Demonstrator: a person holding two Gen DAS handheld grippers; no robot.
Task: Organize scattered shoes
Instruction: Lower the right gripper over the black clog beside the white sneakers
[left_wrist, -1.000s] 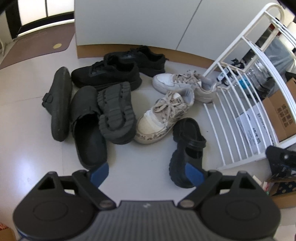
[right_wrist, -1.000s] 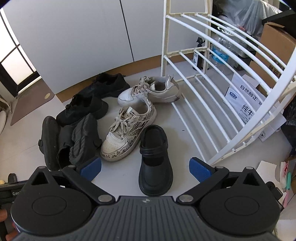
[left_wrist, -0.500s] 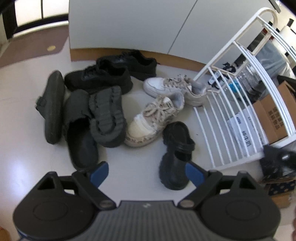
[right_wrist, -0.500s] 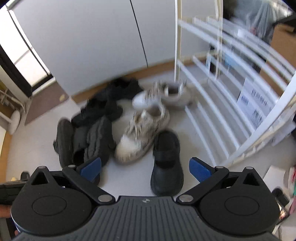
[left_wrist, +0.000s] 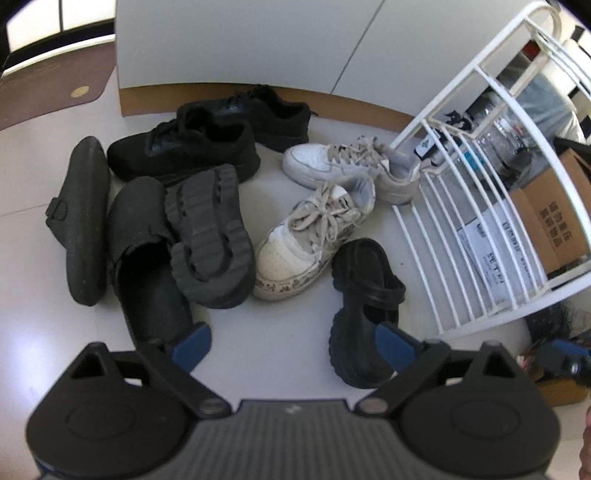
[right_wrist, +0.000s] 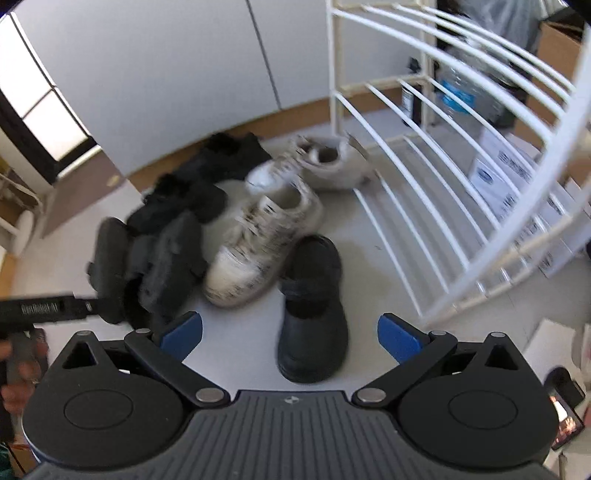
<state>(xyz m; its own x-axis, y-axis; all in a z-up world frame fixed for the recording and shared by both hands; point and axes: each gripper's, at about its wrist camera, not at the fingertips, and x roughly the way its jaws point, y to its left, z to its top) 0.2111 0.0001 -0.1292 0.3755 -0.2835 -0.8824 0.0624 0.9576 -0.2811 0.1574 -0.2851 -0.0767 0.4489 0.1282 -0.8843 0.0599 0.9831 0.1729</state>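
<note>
Shoes lie jumbled on the pale floor (left_wrist: 277, 343) beside the white wire rack (right_wrist: 417, 177). Both the right gripper (right_wrist: 290, 334) and left gripper (left_wrist: 291, 343) hover released. Nearest, the black chunky-soled strap shoe (right_wrist: 314, 306) looks rubbery, light, stiff; I'd pinch its heel rim.

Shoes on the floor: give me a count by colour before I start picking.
Black or dark grey shoes: 6
White or cream sneakers: 2
Total: 8, none on the white rack yet.
</note>
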